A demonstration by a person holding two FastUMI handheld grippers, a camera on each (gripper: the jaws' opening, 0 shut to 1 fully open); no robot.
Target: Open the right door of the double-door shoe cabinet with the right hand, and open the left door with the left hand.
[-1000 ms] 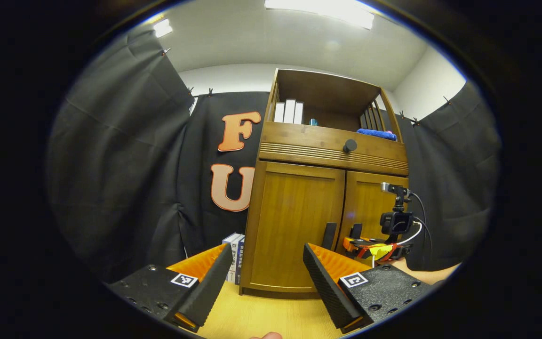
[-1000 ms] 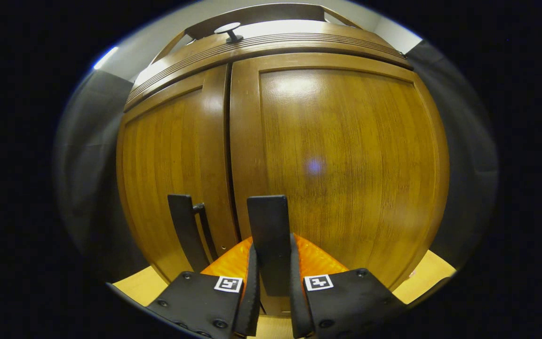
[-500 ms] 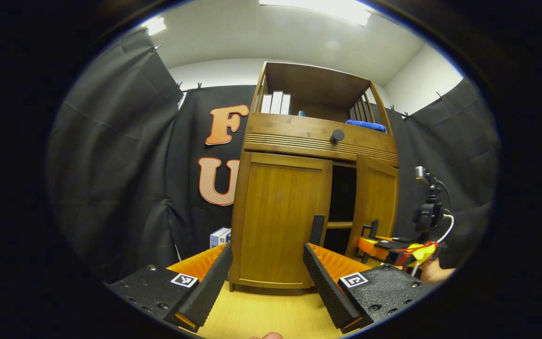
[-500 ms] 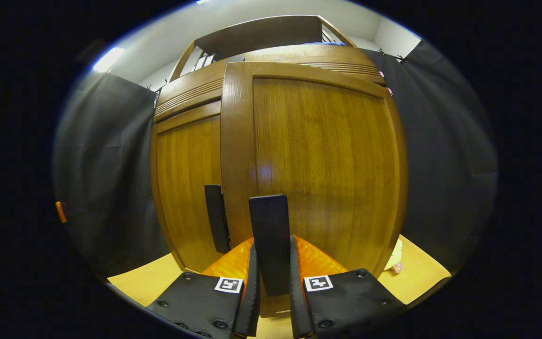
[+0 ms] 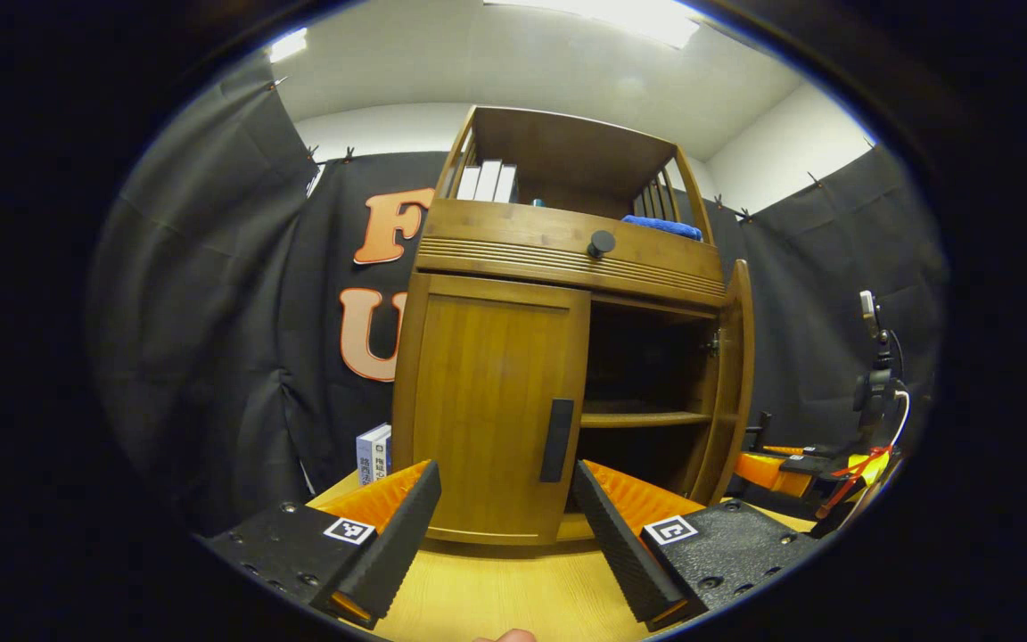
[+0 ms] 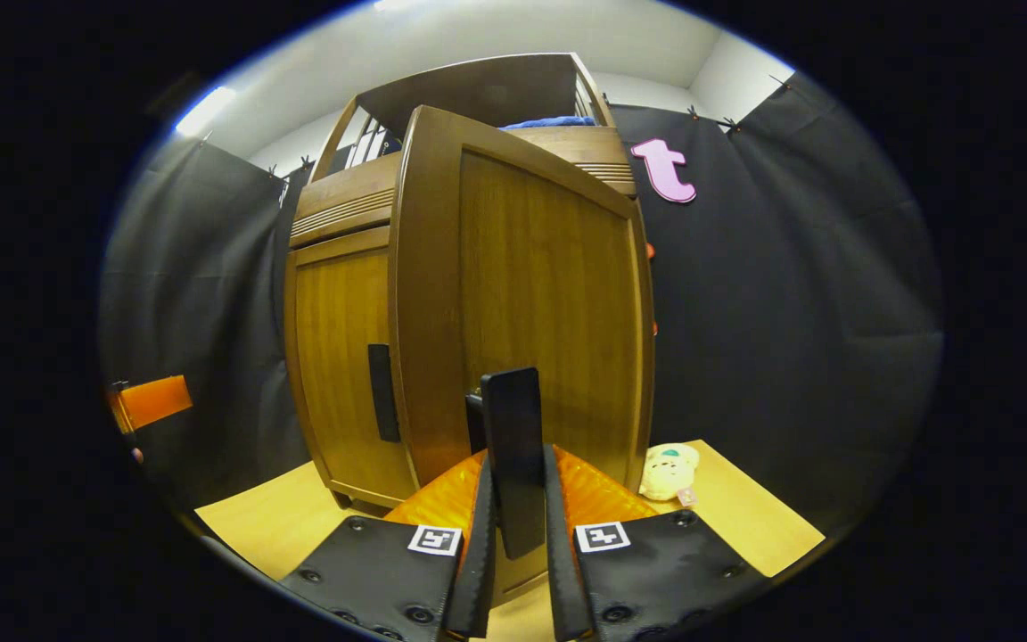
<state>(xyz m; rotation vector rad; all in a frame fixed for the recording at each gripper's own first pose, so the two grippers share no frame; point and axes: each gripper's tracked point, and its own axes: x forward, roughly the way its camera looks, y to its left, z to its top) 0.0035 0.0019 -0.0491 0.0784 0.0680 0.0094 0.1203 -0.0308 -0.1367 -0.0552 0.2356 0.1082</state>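
Beside swung right door (image 6: 549,294): plush toy (image 6: 669,471); right tongs (image 6: 516,571) pinch handle (image 6: 513,455) (left tongs (image 5: 505,544) spread).

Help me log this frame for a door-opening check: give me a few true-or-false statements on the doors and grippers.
1. The right door is swung open. True.
2. The left door is open too. False: it is closed.
3. The right gripper is shut on the right door's handle. True.
4. The left gripper grips the left door's handle. False: its jaws are open, short of the handle.
5. A shelf shows inside the cabinet. True.
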